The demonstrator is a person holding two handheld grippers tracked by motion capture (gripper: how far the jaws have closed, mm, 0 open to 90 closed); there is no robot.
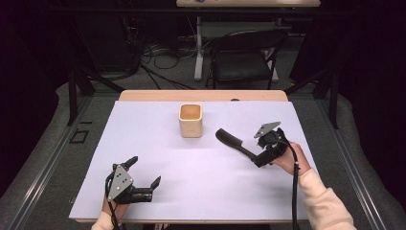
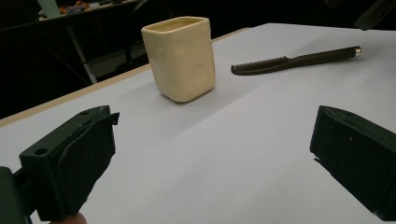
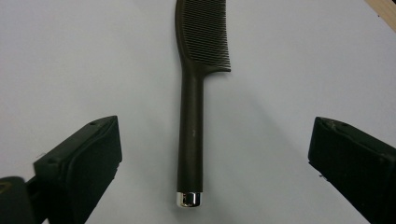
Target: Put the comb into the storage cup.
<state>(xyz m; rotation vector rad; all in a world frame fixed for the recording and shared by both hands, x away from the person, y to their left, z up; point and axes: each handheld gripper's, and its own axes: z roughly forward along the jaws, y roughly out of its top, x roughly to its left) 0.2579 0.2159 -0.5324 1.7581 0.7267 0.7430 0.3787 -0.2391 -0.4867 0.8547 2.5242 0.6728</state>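
The comb [image 3: 194, 88] lies flat on the white sheet [image 1: 201, 187] that covers the desk [image 1: 143, 95], straight ahead of the right claw [image 3: 212, 168] and lined up with it: in the right gripper view its handle runs up the middle of the gap between the two black jaws, its silver end cap nearest the claw and its toothed part farthest from it, teeth turned to the right side of that view. The right claw stands wide, each jaw well clear of the handle on its own side, so nothing presses on the comb and it rests on the sheet alone. In the high view the comb [image 1: 233, 141] sits on the right half of the desk, slanting from the right claw [image 1: 258, 158] up towards the cup [image 1: 190, 120], with its toothed end near the cup but not touching it. The left claw [image 1: 143, 172] is at the near left of the desk, well apart from the comb and the cup, and its jaws are also spread wide with only bare sheet between them; in the left gripper view the cup [image 2: 180, 58] stands upright ahead of it and the comb [image 2: 294, 60] lies beyond to the right. By count there is one comb, one cream cup with rounded square sides, one white sheet, and two claws, one in each of the person's hands
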